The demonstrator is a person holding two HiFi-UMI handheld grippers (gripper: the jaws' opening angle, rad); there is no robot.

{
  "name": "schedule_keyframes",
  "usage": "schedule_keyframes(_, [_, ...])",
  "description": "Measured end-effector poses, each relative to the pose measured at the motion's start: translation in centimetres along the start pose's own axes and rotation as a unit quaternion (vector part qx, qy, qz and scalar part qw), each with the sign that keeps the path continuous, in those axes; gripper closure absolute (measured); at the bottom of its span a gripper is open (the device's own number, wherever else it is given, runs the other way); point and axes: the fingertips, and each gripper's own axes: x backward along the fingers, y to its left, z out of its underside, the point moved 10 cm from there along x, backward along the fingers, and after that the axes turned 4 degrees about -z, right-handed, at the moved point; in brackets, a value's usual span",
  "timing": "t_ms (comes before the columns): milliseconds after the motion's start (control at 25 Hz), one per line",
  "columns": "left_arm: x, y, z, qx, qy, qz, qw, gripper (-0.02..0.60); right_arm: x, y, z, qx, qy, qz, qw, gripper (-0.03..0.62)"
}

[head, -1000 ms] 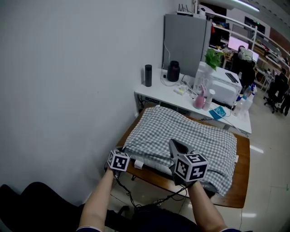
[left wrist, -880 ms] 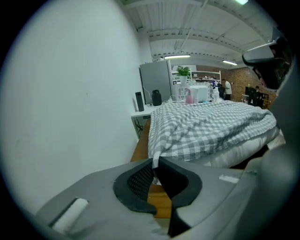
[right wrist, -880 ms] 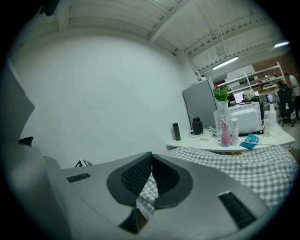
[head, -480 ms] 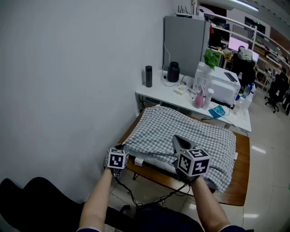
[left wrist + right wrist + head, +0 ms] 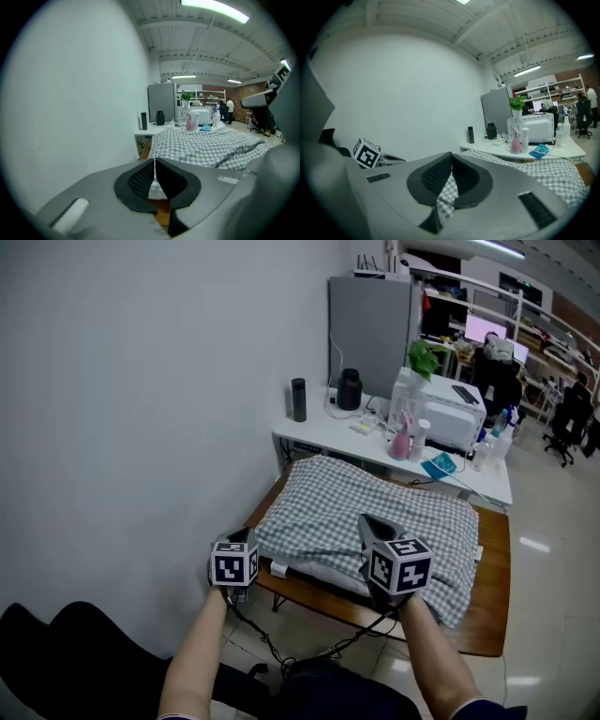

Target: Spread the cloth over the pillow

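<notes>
Surroundings: a white desk (image 5: 309, 439) stands just behind the brown wooden table (image 5: 487, 615). It carries a tall black tumbler (image 5: 298, 399), a black jug (image 5: 350, 390), a pink spray bottle (image 5: 401, 442) and a white boxy machine (image 5: 448, 423). A grey cabinet (image 5: 367, 329) rises beyond.
In the way: a plain white wall (image 5: 141, 409) runs close along the table's left side. Black cables (image 5: 309, 652) hang under its near edge.
Cloth: the grey-and-white checked cloth (image 5: 319, 507) covers nearly the whole pillow on the table, softly rumpled, its near edge drooping at the right.
Pillow: a white pillow (image 5: 314, 576) – only its near edge shows under the cloth.
Right gripper (image 5: 367, 521): over the cloth's near middle, jaws pinched together on a fold of the checks.
Left gripper (image 5: 242, 536): at the table's near-left corner, jaws closing, nearly together – a thin white strip of fabric (image 5: 153, 180) shows between the pads.
Markings: black-and-white square markers on each gripper's cube (image 5: 232, 564). A small white tag (image 5: 278, 570) lies at the pillow's near-left corner, its print too small to read.
</notes>
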Motion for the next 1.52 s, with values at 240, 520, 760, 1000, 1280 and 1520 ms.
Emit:
schedule_keyframes(240, [-0.4,-7.7,-4.9,-0.016,-0.042,0.088,0.9951,0.575,3.5,-2.4,0.7,-0.009,-0.009,0.032,0.999,0.591])
schedule_keyframes(520, [-1.7,-17.6,-8.7,-0.041,-0.047,0.209,0.9759,0.575,9.0,-7.0,1.1,-0.029,-0.039,0.108,0.993,0.591])
schedule_keyframes(760, [-1.9,-23.9,-10.3,-0.050,-0.043,0.268,0.9613,0.575,12.7,-9.9,1.3,-0.036,-0.056,0.160,0.985,0.591])
schedule_keyframes(1000, [-0.9,-28.3,-11.6,-0.068,-0.049,0.302,0.9496,0.575,14.6,-11.1,1.0,-0.032,-0.073,0.186,0.979,0.589])
schedule_keyframes(1280, [-0.6,-30.6,-12.4,-0.059,-0.057,0.328,0.9411,0.575,14.8,-11.5,0.3,-0.017,-0.080,0.186,0.979,0.586])
schedule_keyframes(1520, [-0.6,-30.6,-12.9,-0.058,-0.060,0.333,0.9394,0.575,14.5,-11.7,-0.1,-0.003,-0.077,0.177,0.981,0.582])
